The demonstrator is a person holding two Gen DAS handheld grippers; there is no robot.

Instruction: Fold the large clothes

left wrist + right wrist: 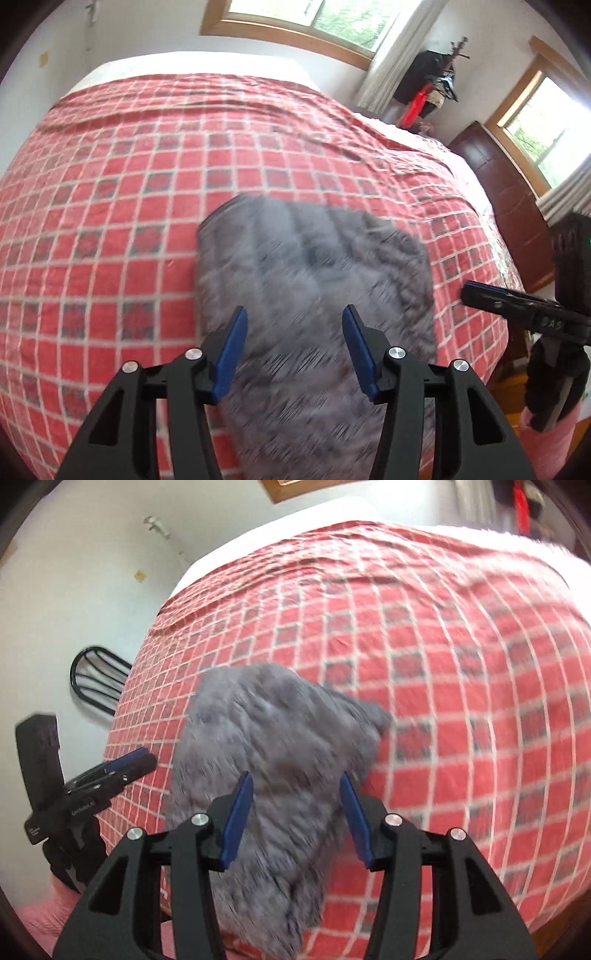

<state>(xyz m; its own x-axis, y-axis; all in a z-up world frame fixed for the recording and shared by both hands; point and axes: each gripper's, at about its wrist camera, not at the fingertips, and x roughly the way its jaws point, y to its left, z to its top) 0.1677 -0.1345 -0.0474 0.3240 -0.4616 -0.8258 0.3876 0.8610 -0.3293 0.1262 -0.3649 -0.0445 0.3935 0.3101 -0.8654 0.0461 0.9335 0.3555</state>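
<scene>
fuzzy mottled grey knit garment (pixel 314 295) on a red bedspread (pixel 110 221) with white grid lines and dark grey patterned squares, blue finger pads (pixel 236 819)

Right gripper (pixel 546 325) body: "DAS", rest blurred.

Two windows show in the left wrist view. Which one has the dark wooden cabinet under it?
The right-hand window, by the bed's far right corner: the dark wooden cabinet stands below it. The top window has only wall beneath.

Seemingly fuzzy grey garment (pixel 314 280) on matt checked cotton bedspread (pixel 110 184)
</scene>
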